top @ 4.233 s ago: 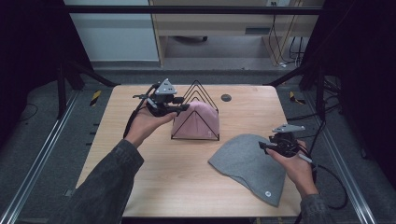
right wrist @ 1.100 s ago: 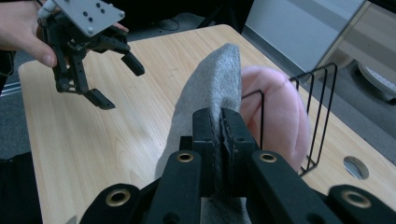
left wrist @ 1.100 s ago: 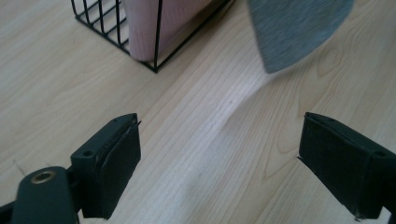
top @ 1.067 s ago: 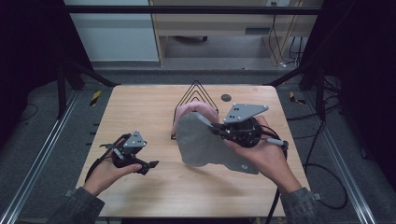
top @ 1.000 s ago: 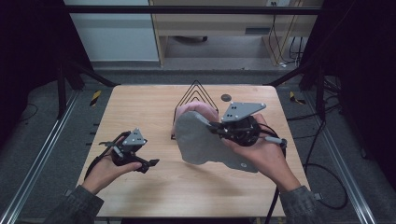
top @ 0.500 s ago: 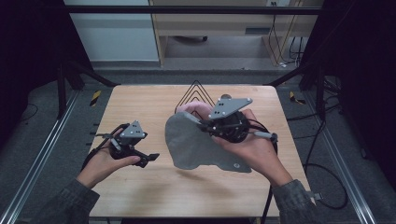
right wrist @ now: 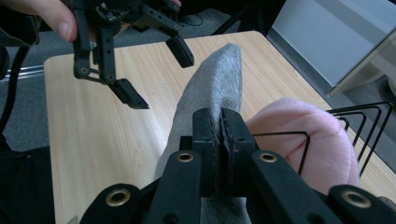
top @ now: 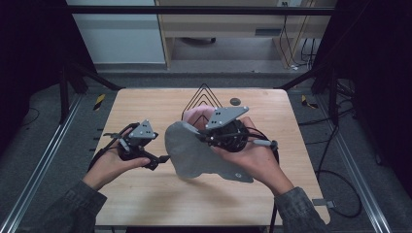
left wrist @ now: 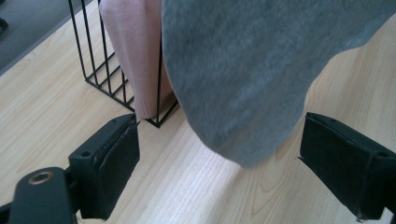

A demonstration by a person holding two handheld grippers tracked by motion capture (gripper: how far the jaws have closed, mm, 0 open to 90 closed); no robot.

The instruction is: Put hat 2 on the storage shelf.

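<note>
The right gripper [top: 204, 138], fingers clamped on the grey hat [top: 194, 158], has lifted it off the worktop [top: 145, 204] toward the wire rack [top: 204, 94] holding 1 pink hat [top: 199, 115], while the left gripper [top: 163, 159] nears with fingers wide, seemingly ready to help.

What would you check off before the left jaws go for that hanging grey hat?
1. Right gripper shut on the grey hat: ok, cloth is pinched between its jaws.
2. Left gripper open: ok, jaws stand wide apart.
3. Hat's lower edge is between the left jaws: not ok, in the left gripper view it hangs just ahead of them, untouched.
4. Hat lifted off the table: cannot tell, its lowest part may rest on the wood.
5. Pink hat is seated in the wire rack: ok.
6. A free slot in the rack for the grey hat: cannot tell.
</note>
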